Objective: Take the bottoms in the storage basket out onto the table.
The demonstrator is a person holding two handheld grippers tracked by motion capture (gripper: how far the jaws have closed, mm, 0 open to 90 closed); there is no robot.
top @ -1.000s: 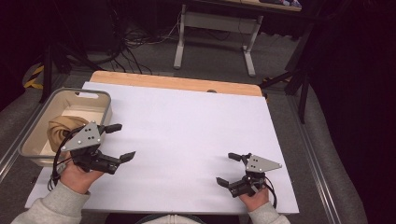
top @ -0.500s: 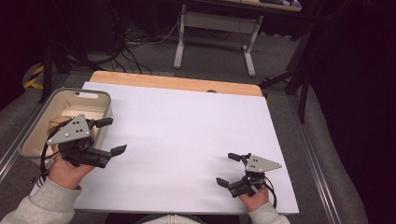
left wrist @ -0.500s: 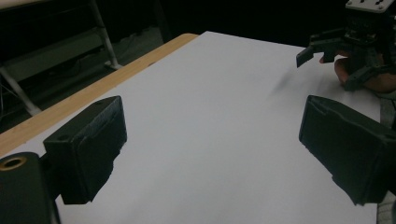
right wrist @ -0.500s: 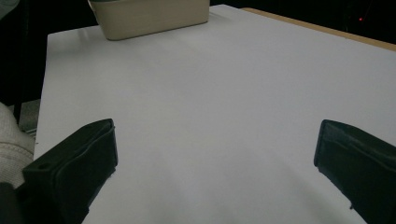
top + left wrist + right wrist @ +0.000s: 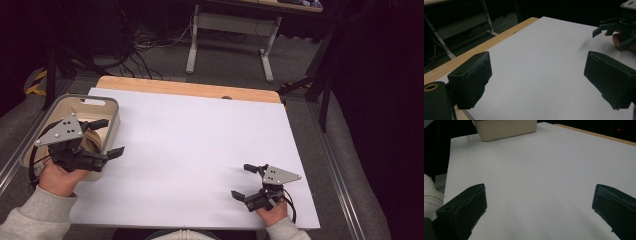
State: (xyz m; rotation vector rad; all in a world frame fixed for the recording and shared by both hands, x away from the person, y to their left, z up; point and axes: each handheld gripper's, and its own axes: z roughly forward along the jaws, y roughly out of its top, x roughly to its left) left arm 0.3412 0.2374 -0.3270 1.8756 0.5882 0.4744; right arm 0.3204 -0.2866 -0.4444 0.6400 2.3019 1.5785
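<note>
**Two hand-held grippers over a white table sheet, both empty**

The left gripper (image 5: 106, 137) is held at the table's left edge, over the near right corner of a beige bin (image 5: 112, 106); its jaws are spread and nothing is held between them. Brown contents are seen inside the bin, too indistinct to name. The right gripper (image 5: 246, 181) is held low over the white sheet (image 5: 200, 135) near the front right corner, jaws likewise spread and empty. The wooden tabletop (image 5: 185, 88) is exposed along the far edge.

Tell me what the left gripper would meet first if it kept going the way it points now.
Probably the right gripper: it sits ahead of the left gripper across the bare white sheet, slightly off to one side, so it might pass by.
</note>
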